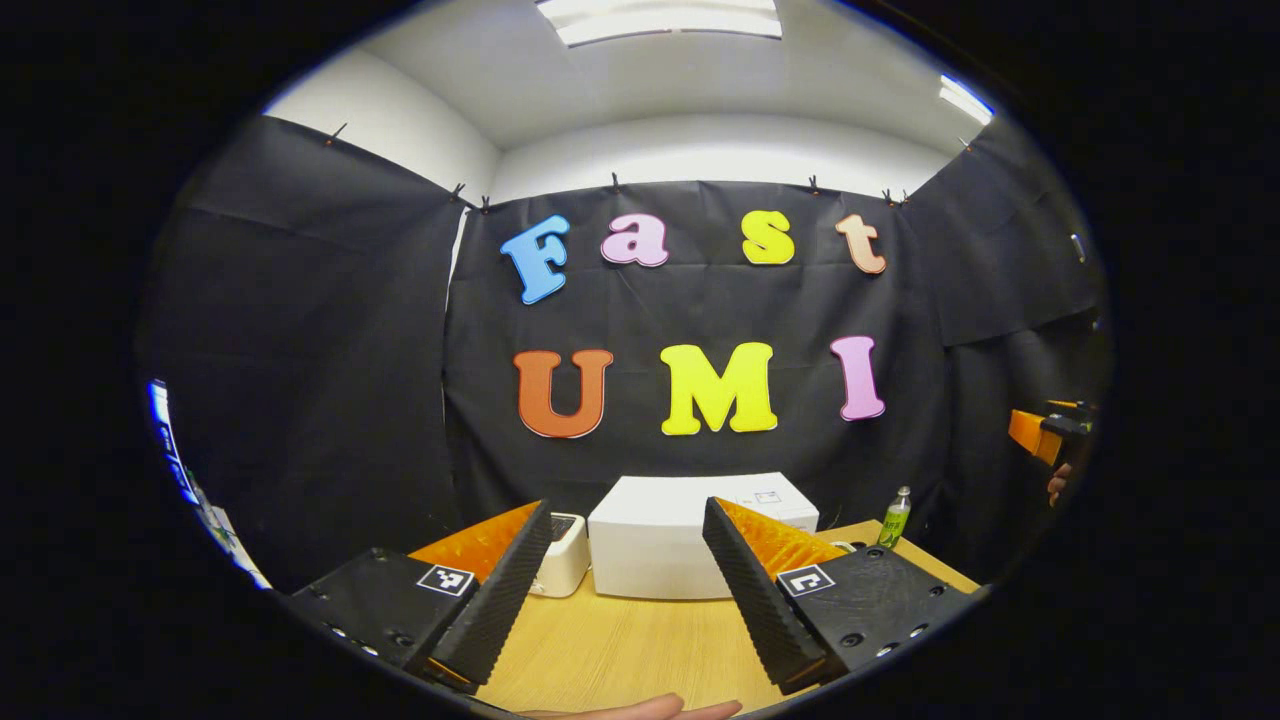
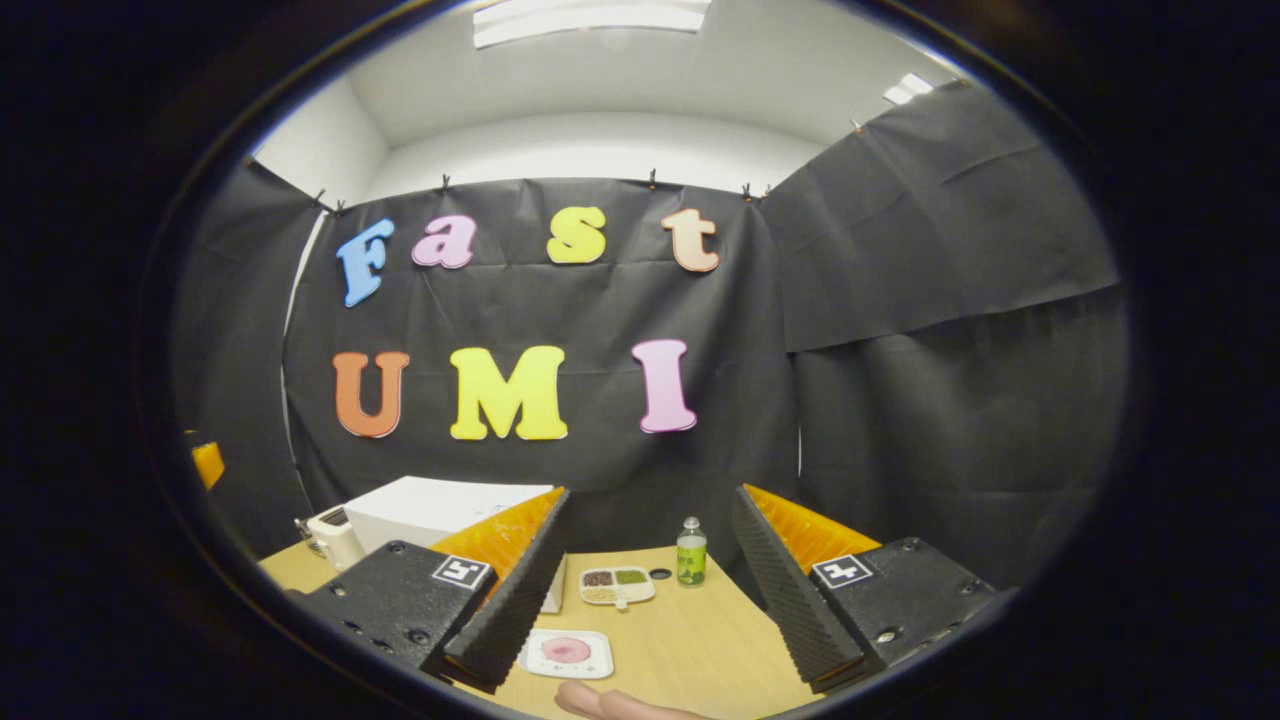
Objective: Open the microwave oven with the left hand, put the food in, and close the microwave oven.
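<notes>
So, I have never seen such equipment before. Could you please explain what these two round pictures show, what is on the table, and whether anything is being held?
A person holds one two-finger gripper in each hand; each carries a camera looking forward along its own fingers. In the left gripper view, the left gripper is open and empty, facing the white microwave oven on the wooden table. A small white appliance stands beside it, and a green bottle stands farther right. In the right gripper view, the right gripper is also open and empty. Below it lies a white tray of pink food, then a divided dish. Nothing is held.
</notes>
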A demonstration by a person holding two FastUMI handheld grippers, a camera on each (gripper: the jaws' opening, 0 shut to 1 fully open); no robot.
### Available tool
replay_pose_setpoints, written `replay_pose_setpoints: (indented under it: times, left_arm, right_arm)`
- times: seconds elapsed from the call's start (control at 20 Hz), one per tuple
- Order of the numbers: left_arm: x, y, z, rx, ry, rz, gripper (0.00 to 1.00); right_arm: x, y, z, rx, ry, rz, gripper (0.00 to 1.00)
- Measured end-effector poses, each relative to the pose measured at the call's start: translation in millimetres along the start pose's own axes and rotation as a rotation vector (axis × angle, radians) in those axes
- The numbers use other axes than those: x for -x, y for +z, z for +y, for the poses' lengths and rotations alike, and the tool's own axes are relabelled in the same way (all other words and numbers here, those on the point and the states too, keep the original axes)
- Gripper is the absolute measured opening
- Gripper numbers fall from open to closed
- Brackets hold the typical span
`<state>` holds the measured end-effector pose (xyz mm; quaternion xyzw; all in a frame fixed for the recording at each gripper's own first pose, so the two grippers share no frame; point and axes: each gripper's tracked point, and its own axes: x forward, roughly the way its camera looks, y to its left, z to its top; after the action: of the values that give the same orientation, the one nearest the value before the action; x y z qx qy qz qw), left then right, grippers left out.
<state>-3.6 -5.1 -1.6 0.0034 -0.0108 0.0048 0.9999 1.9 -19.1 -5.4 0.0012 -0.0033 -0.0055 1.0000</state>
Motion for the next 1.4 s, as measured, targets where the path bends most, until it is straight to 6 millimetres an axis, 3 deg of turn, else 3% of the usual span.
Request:
replay_pose_setpoints:
  times: [0.15, 0.2, 0.25, 0.6, 0.65, 0.7, 0.75, 1.0, 1.15, 1.2, 1.25, 1.3, 1.4]
  left_arm:
    - [-6, -8, -3, -0.005, 0.006, 0.003, 0.94]
    - [-10, -12, -7, 0.0, 0.006, 0.008, 0.94]
    - [-15, -15, -11, 0.006, 0.004, 0.012, 0.94]
    - [-71, -57, -58, -0.018, -0.059, 0.053, 0.94]
    - [-81, -67, -66, -0.01, -0.073, 0.061, 0.94]
    - [-92, -76, -73, -0.008, -0.082, 0.067, 0.95]
    - [-103, -86, -77, -0.014, -0.081, 0.07, 0.95]
    - [-161, -158, -112, -0.006, -0.127, 0.169, 0.94]
    - [-188, -187, -137, 0.019, -0.176, 0.18, 0.94]
    - [-197, -199, -147, 0.027, -0.196, 0.19, 0.94]
    - [-204, -210, -157, 0.039, -0.211, 0.201, 0.94]
    - [-212, -220, -166, 0.053, -0.223, 0.212, 0.94]
    - [-228, -240, -179, 0.06, -0.219, 0.229, 0.94]
  right_arm:
    - [-1, -2, -6, -0.01, -0.007, -0.008, 0.94]
    - [-2, -2, -8, -0.014, -0.01, -0.011, 1.0]
    - [-3, -4, -9, -0.016, -0.009, -0.011, 0.94]
    - [-15, -15, -23, -0.026, -0.006, 0.001, 0.94]
    - [-16, -17, -25, -0.023, -0.008, 0.004, 0.94]
    - [-17, -19, -27, -0.018, -0.008, 0.007, 1.0]
    - [-20, -19, -29, -0.015, -0.008, 0.007, 0.94]
    - [-29, -18, -41, -0.032, -0.014, -0.009, 0.94]
    - [-33, -22, -44, -0.031, -0.01, -0.009, 0.94]
    - [-33, -22, -44, -0.031, -0.004, -0.01, 1.0]
    - [-33, -23, -45, -0.032, 0.0, -0.015, 0.94]
    - [-34, -21, -45, -0.034, 0.003, -0.02, 1.0]
    - [-33, -23, -48, -0.033, 0.005, -0.03, 0.94]
